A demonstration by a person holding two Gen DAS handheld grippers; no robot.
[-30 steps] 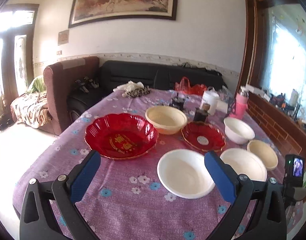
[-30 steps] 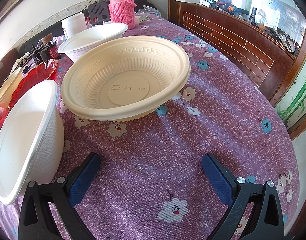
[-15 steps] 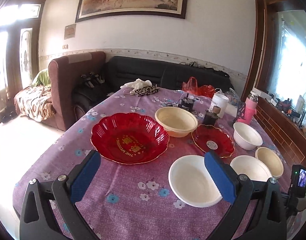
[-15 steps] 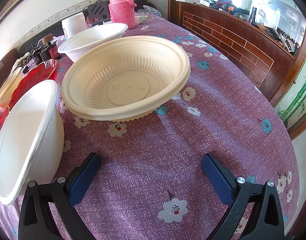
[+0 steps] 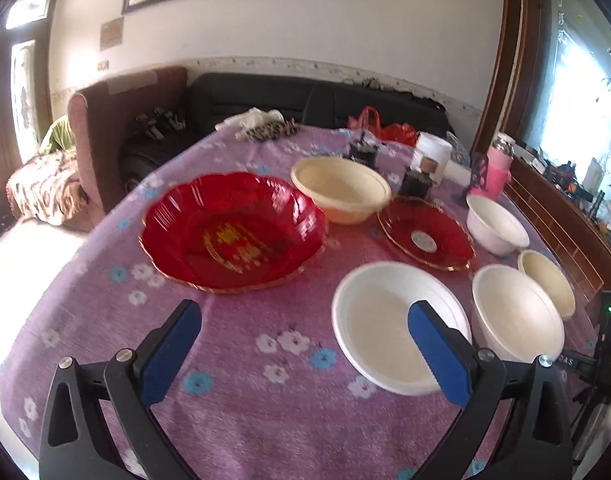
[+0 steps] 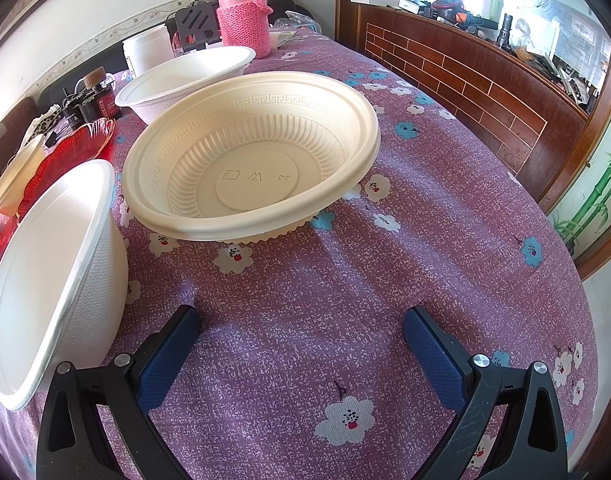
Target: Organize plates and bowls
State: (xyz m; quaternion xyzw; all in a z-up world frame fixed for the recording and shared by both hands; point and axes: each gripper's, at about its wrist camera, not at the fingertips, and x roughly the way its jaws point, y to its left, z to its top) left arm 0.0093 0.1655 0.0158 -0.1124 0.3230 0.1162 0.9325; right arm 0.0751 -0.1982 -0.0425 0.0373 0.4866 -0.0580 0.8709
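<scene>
Cream ribbed bowl [image 6: 249, 160] sat on the purple floral counter [image 6: 425, 240], just ahead of the right gripper [image 6: 301, 344]; jaws spread wide, holding nothing. White bowl [image 6: 53, 276] stood close at its left. Left gripper [image 5: 305, 340] hovered above the counter, jaws wide apart and empty, with the large red plate [image 5: 233, 232] ahead and a white plate [image 5: 389, 320] behind its right finger.
</scene>
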